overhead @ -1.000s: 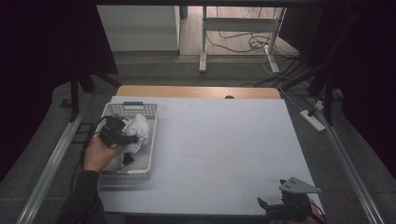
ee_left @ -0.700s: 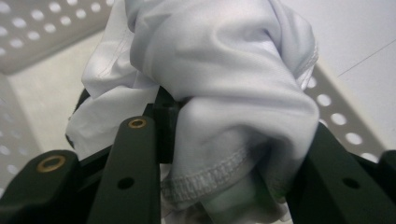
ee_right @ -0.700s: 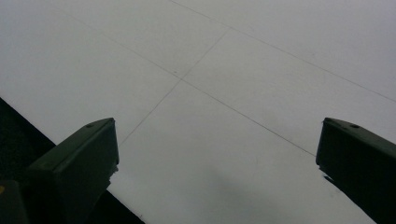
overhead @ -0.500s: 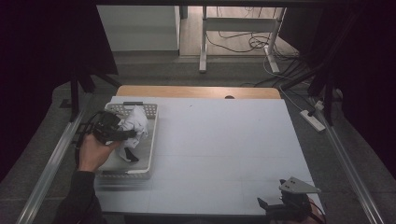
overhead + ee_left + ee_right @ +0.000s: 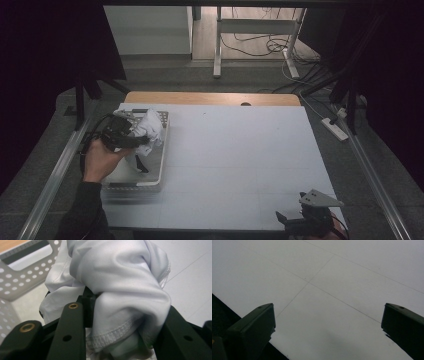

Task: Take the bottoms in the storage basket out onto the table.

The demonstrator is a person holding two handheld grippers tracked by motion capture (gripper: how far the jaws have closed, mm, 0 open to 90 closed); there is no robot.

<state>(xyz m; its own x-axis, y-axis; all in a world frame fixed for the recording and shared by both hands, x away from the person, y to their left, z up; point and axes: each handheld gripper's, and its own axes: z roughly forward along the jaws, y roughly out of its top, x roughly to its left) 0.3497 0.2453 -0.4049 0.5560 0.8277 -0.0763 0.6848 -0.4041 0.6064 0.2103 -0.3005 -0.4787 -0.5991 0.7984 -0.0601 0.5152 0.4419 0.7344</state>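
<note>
Since a second ago the left gripper (image 5: 131,138) has lifted out of the middle of the basket and drawn toward the basket's far left corner, taking the white cloth (image 5: 148,131) up with it; the right gripper (image 5: 296,223) has not shifted from the near right corner of the bench (image 5: 240,155).

Nearest, in the high view, the right gripper rests low at the bench's near edge, its grey three-cornered plate (image 5: 320,198) on top. Its lower part is cut off by the bottom of the frame. In the right gripper view its jaws stand wide apart with nothing between them, above bare white bench surface (image 5: 332,277) crossed by thin seam lines.

Farther left, the person's left hand (image 5: 100,160) holds the left gripper over the white perforated basket (image 5: 150,175), which sits at the left side of the bench. The jaws are closed on the white cloth. In the left gripper view the cloth (image 5: 120,290) is a bunched, twisted wad of smooth white fabric with a stitched hem showing near the bottom, pinched between the two black jaws. How much of the cloth hangs below the jaws is hidden. A dark item (image 5: 141,164) lies in the basket under the cloth; what it is cannot be made out.

Beyond the bench, the far edge shows a wooden strip (image 5: 210,98), then dim floor with cables (image 5: 260,47).
</note>
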